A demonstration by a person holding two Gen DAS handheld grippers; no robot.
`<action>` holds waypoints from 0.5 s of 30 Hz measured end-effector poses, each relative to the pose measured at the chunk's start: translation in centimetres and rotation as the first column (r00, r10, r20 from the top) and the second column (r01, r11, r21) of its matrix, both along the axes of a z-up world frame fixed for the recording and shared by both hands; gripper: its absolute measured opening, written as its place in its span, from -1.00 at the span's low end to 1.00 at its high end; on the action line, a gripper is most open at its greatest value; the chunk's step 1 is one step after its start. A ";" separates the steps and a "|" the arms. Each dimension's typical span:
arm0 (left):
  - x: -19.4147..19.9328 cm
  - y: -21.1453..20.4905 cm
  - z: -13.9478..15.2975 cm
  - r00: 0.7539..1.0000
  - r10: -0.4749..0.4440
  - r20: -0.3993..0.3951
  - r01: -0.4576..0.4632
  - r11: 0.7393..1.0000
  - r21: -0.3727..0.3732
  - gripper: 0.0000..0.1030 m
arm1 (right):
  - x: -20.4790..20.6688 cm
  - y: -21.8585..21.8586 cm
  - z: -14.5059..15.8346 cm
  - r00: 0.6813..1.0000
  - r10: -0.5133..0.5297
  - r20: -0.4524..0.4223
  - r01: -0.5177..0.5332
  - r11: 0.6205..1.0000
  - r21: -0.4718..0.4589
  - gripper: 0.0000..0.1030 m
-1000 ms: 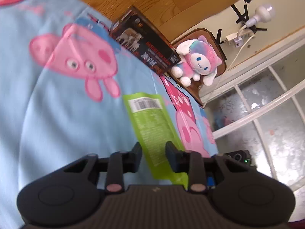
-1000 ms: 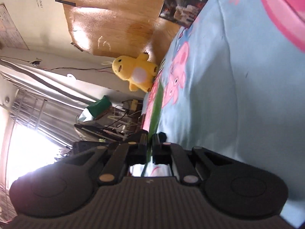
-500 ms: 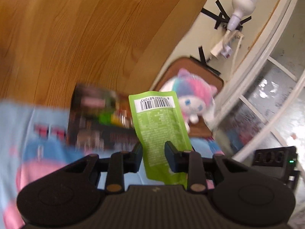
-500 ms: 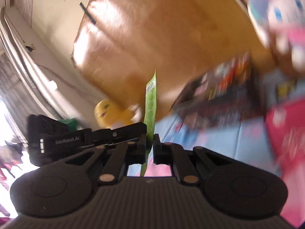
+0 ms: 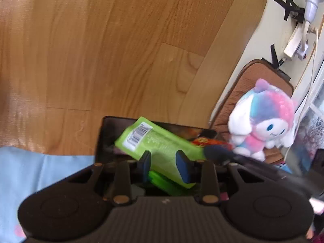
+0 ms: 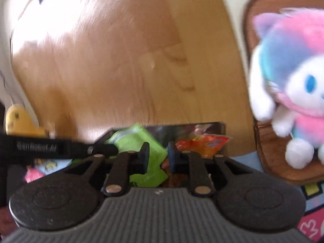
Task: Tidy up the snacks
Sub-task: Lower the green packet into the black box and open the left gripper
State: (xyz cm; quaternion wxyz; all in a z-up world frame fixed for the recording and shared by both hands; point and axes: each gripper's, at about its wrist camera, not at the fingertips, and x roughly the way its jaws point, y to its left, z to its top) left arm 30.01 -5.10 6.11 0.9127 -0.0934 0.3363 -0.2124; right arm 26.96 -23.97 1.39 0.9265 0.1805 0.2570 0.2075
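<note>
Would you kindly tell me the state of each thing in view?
green packet: loose, tilted in the box
black box: open, holding snacks
orange packet: inside the box
right gripper: open, jaws just opened, nothing pinched
left gripper: open, gripping nothing
plush toy: sitting upright on brown cushion

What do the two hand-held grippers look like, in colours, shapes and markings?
Both are matte black. The left hand-held gripper has a ribbed body, two round discs, brass-coloured rivets and blue-faced fingers. The right hand-held gripper looks the same. White lettering marks the left one's side, blurred.
</note>
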 end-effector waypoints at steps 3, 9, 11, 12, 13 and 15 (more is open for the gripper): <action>-0.7 0.2 0.1 0.999 0.038 0.034 -0.039 0.998 0.046 -0.36 | -1.0 -1.1 -0.1 0.999 -0.049 0.016 0.048 0.998 0.034 -0.40; -3.8 -0.8 1.2 0.994 0.067 0.087 -0.080 0.985 0.155 -0.34 | -3.9 -2.0 1.2 0.999 -0.046 0.019 0.044 0.995 0.087 -0.40; -5.2 -1.3 1.4 0.993 0.065 0.095 -0.082 0.980 0.181 -0.32 | -5.2 -2.0 1.6 0.999 -0.039 0.013 0.037 0.994 0.099 -0.40; -6.0 -1.5 1.4 0.993 0.063 0.096 -0.080 0.978 0.192 -0.32 | -6.1 -2.0 1.6 0.999 -0.035 0.007 0.034 0.994 0.106 -0.39; -6.8 -1.8 1.4 0.993 0.061 0.096 -0.080 0.976 0.205 -0.32 | -6.9 -2.1 1.7 1.000 -0.030 -0.001 0.030 0.993 0.115 -0.38; -8.3 -2.3 1.5 0.993 0.055 0.100 -0.077 0.971 0.226 -0.32 | -8.7 -1.9 1.9 1.000 -0.025 -0.011 0.026 0.993 0.116 -0.36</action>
